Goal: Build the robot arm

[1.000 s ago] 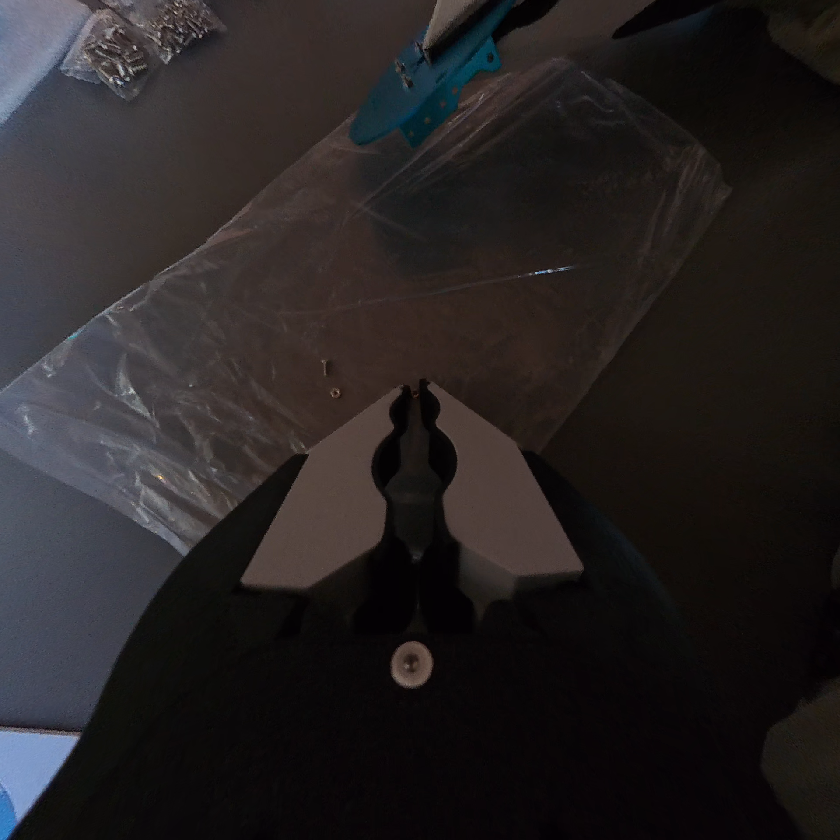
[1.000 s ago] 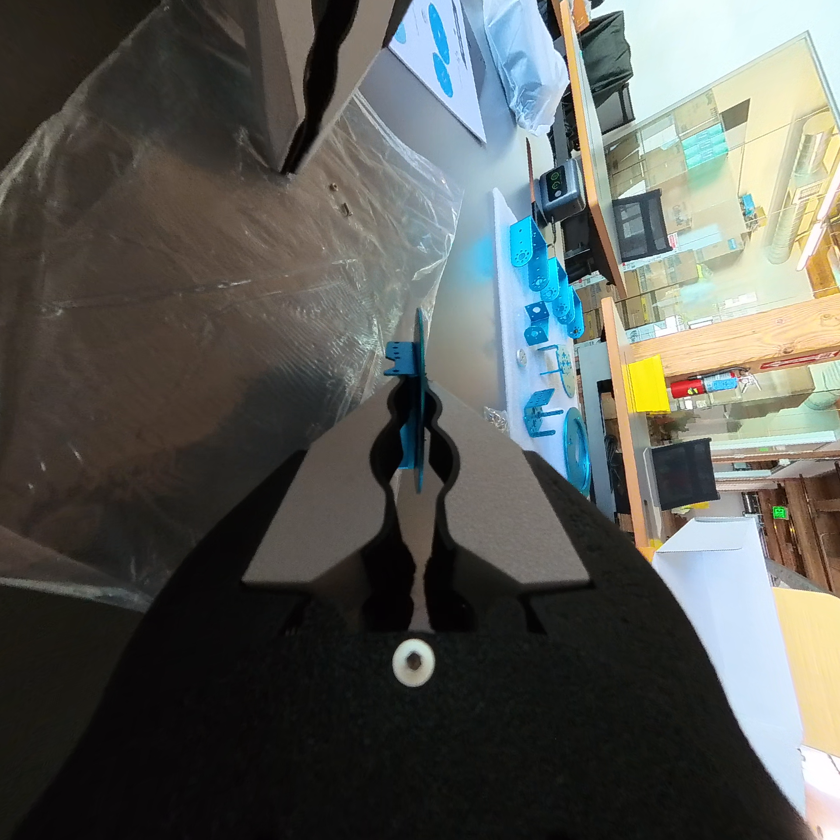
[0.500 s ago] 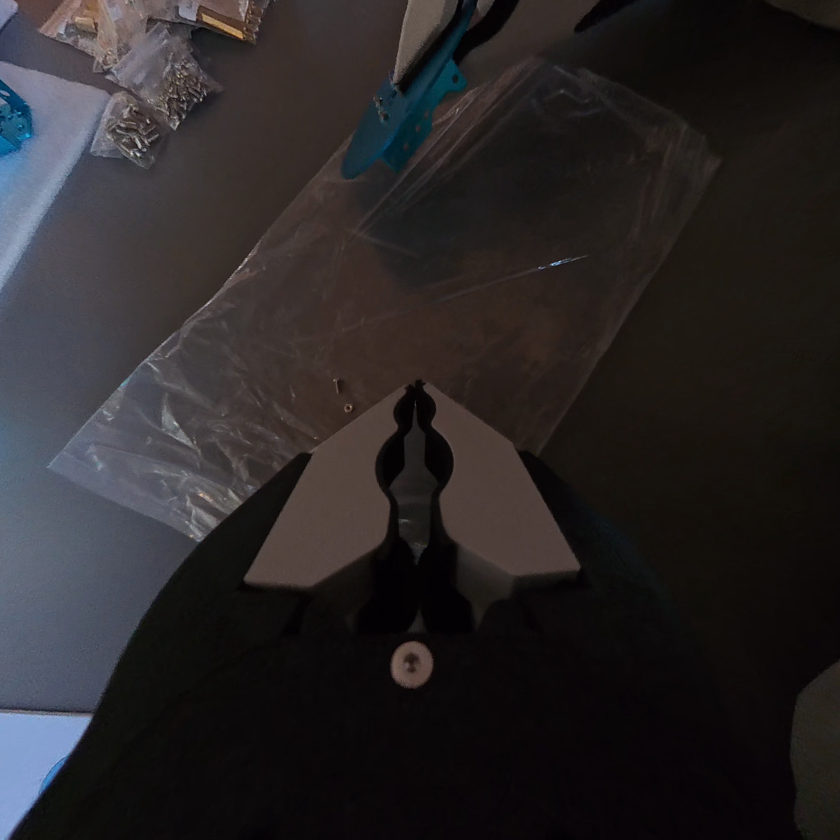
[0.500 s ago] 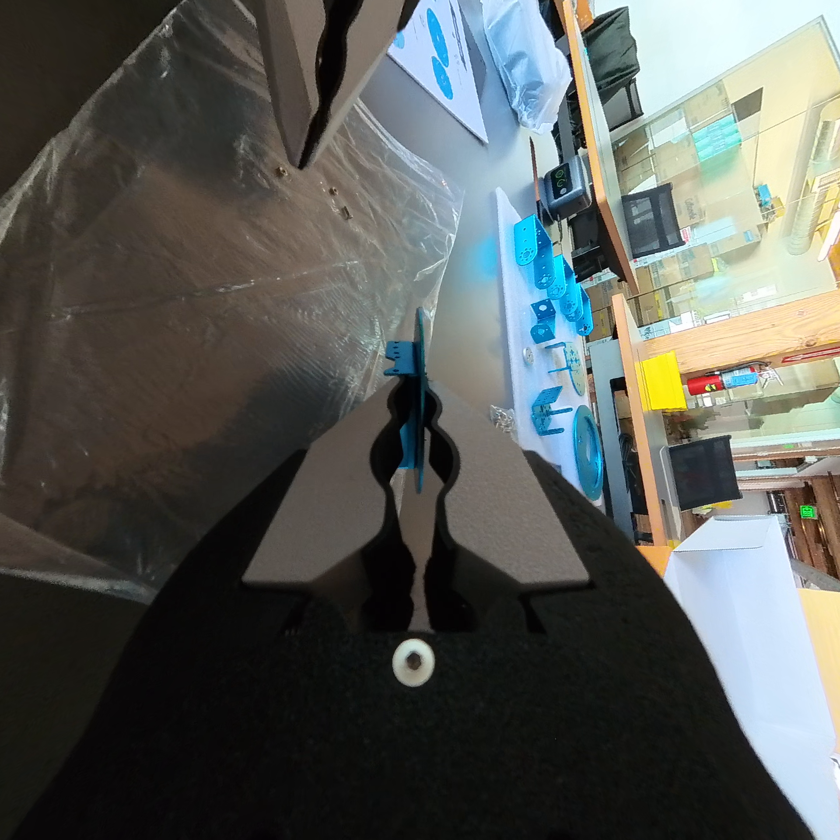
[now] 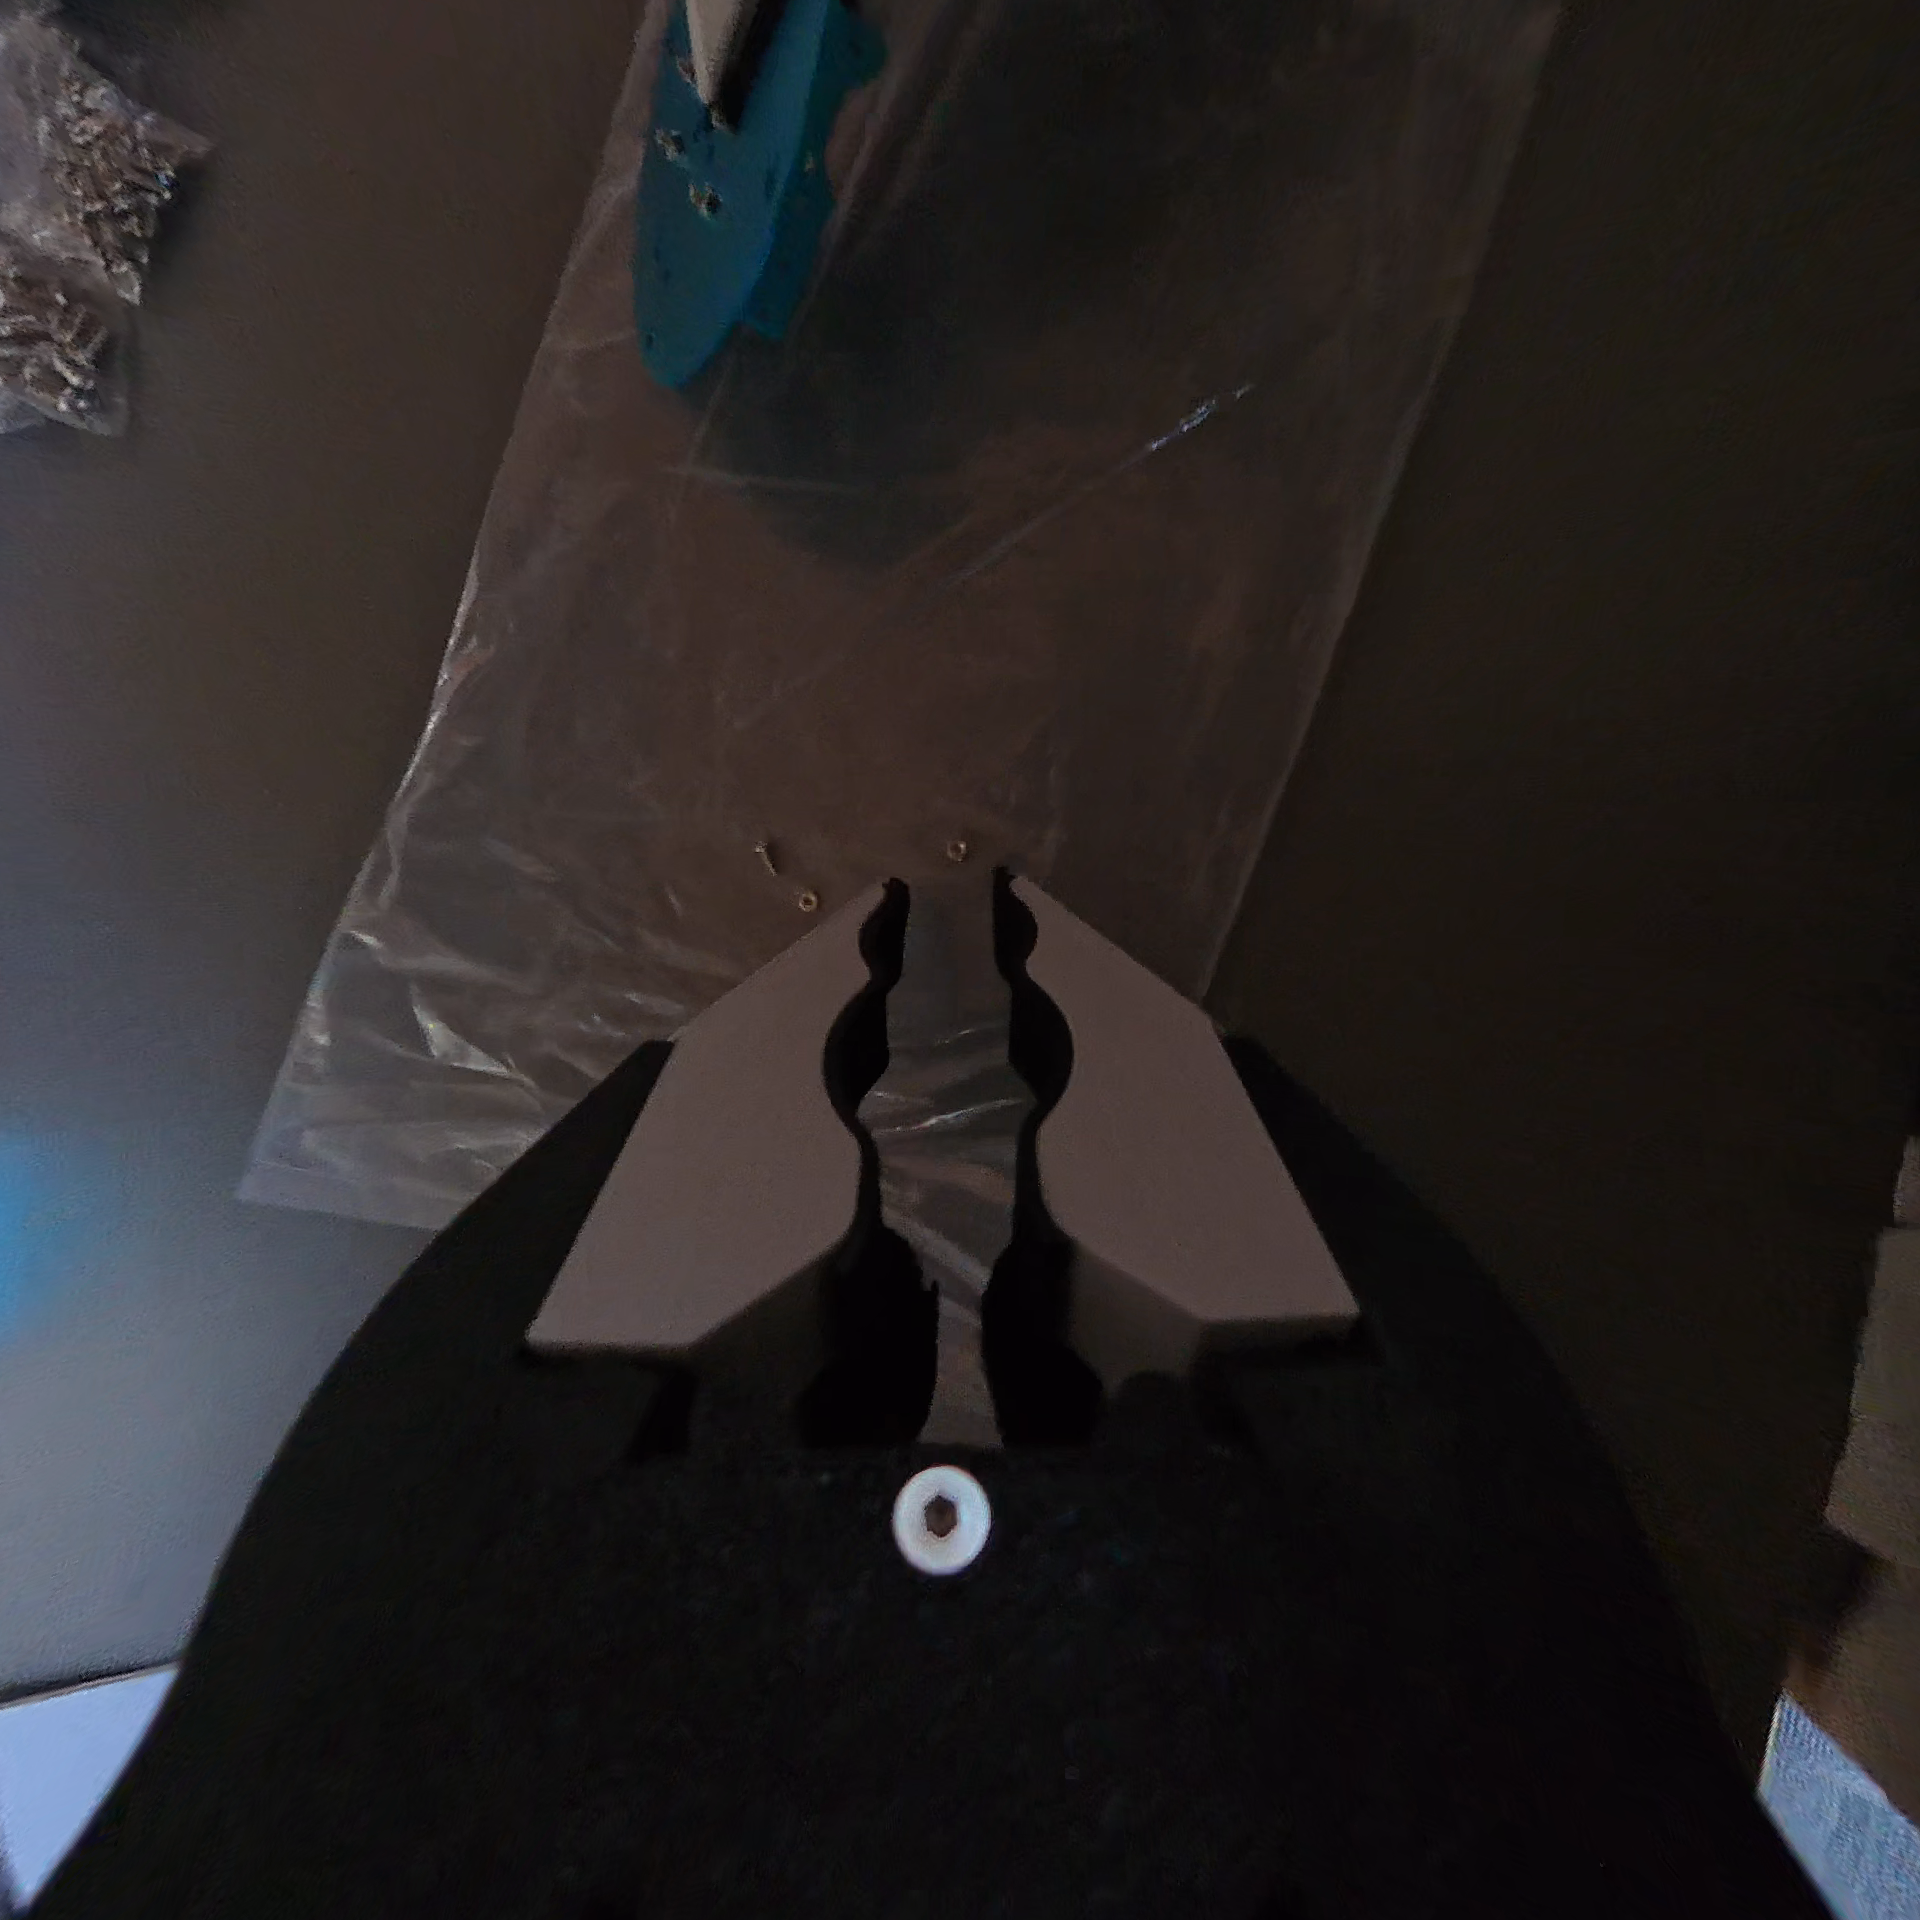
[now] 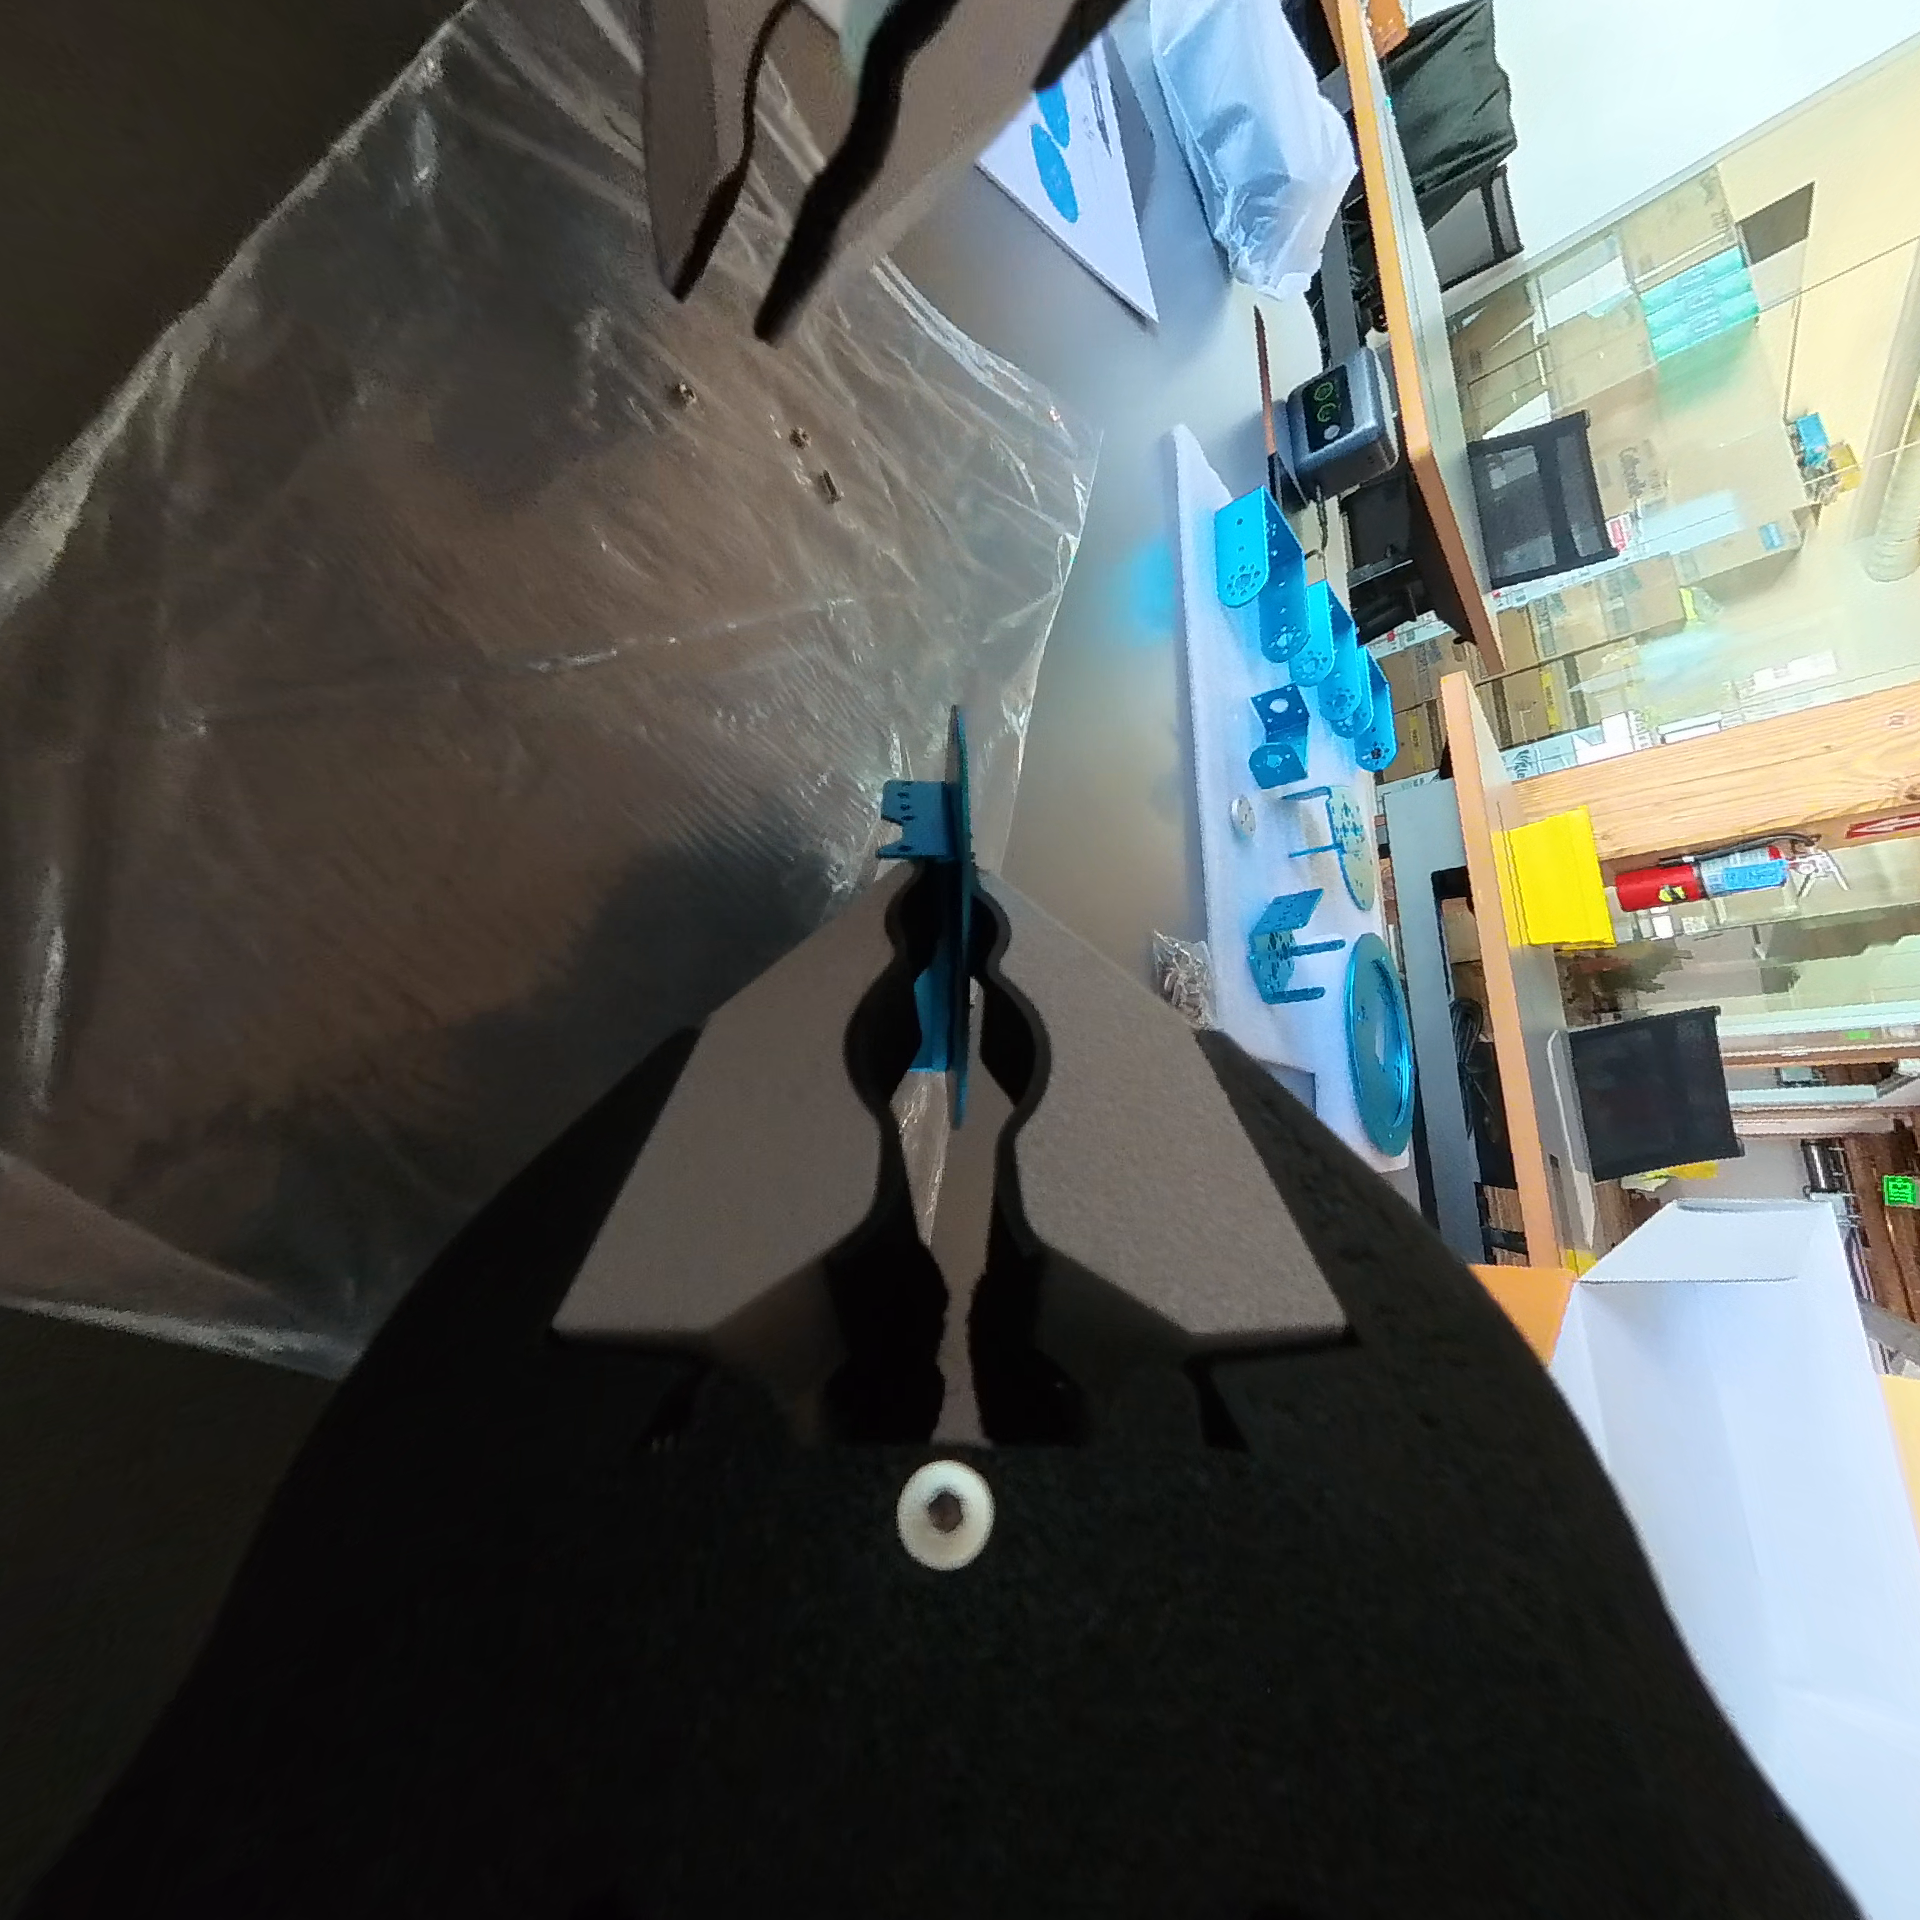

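Note:
My left gripper [image 5: 945, 883] is open and empty, its tips just above a clear plastic sheet [image 5: 935, 582] on the dark table. A small nut [image 5: 954, 850] lies on the sheet right ahead of the tips. A second nut [image 5: 806, 900] and a small screw [image 5: 767, 856] lie just to the left. My right gripper [image 6: 948, 873] is shut on a thin blue metal plate with a small bracket on it [image 6: 940, 831], held edge-on over the sheet [image 6: 416, 675]. The plate also shows in the left wrist view [image 5: 717, 229]. The left gripper shows in the right wrist view [image 6: 727, 301].
Bags of screws [image 5: 62, 270] lie at the left of the sheet. A white foam pad [image 6: 1210, 748] holds several blue brackets [image 6: 1288, 613] and a blue ring [image 6: 1377, 1044]. A white printed sheet [image 6: 1081, 208], a white box [image 6: 1704, 1403] and shelving stand beyond. Some 12 cm of space lies between my two pairs of fingers.
My left gripper has opened and swung round over the sheet. A nut that was not on the sheet before now lies ahead of its tips. The right gripper has held the blue plate still.

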